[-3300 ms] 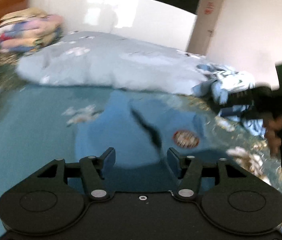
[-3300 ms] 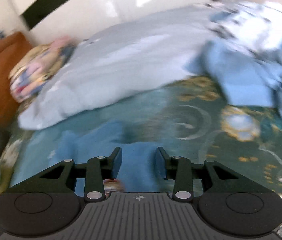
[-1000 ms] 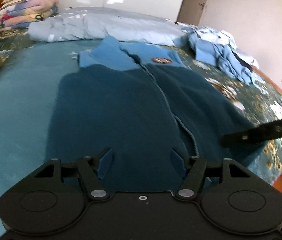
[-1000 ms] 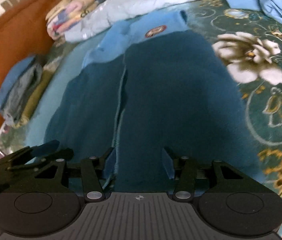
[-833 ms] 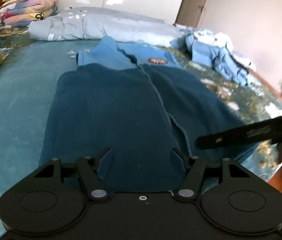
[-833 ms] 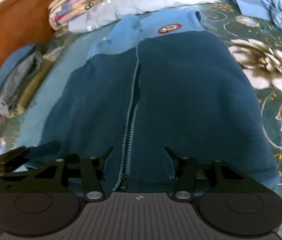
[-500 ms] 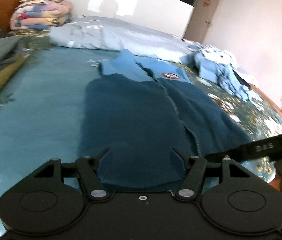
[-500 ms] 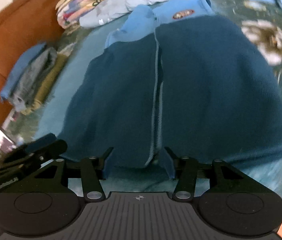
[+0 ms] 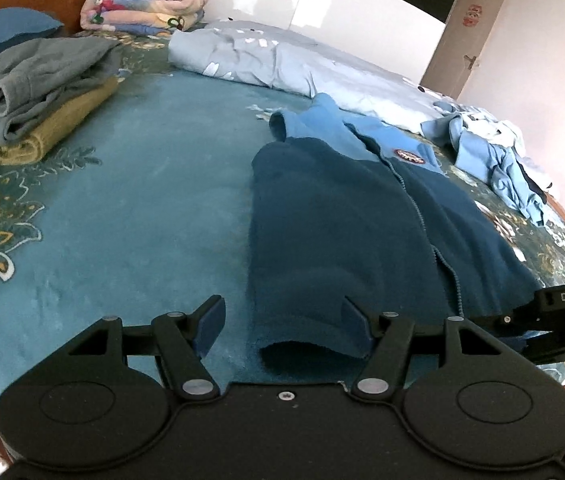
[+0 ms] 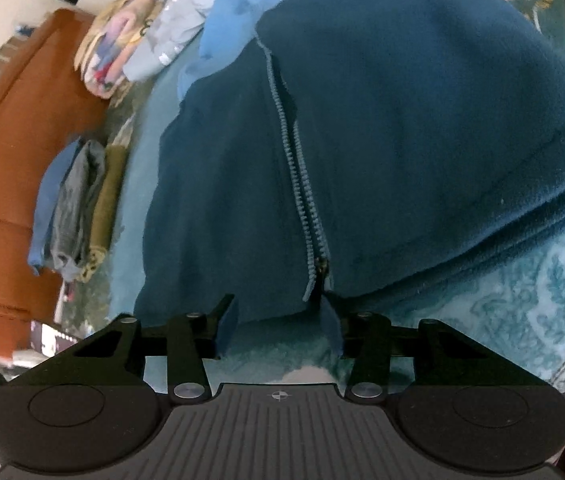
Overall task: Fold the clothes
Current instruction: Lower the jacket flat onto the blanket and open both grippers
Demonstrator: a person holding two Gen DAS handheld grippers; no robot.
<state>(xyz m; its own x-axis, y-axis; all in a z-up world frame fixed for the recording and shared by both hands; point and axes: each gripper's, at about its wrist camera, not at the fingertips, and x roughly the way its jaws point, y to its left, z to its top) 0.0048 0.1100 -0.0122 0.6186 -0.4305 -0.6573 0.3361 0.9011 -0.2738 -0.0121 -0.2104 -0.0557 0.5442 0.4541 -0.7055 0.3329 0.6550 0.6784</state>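
Note:
A dark blue fleece jacket (image 9: pixel 342 216) with a light blue collar and a round chest badge lies flat, zipped, on the teal bedspread (image 9: pixel 130 208). My left gripper (image 9: pixel 284 320) stands open at the jacket's near left hem corner; the corner lies between its fingers, untouched by the pads. In the right wrist view the jacket (image 10: pixel 402 100) fills the frame. My right gripper (image 10: pixel 278 322) sits low at the hem beside the zipper's bottom end (image 10: pixel 318 276). Its jaws are closing, with the hem edge at the fingertips and not pinched. The right gripper (image 9: pixel 554 308) also shows at the left view's right edge.
A folded stack of grey and olive clothes (image 9: pixel 30 92) lies far left. A pale blue duvet (image 9: pixel 262 60) and a folded colourful blanket (image 9: pixel 146 4) lie behind. Crumpled light blue clothes (image 9: pixel 494 152) sit far right. An orange-brown headboard (image 10: pixel 10 120) bounds the bed.
My left gripper slid from the jacket's middle hem to its left corner. My right gripper sank toward the hem by the zipper, rolled, and its jaws narrowed.

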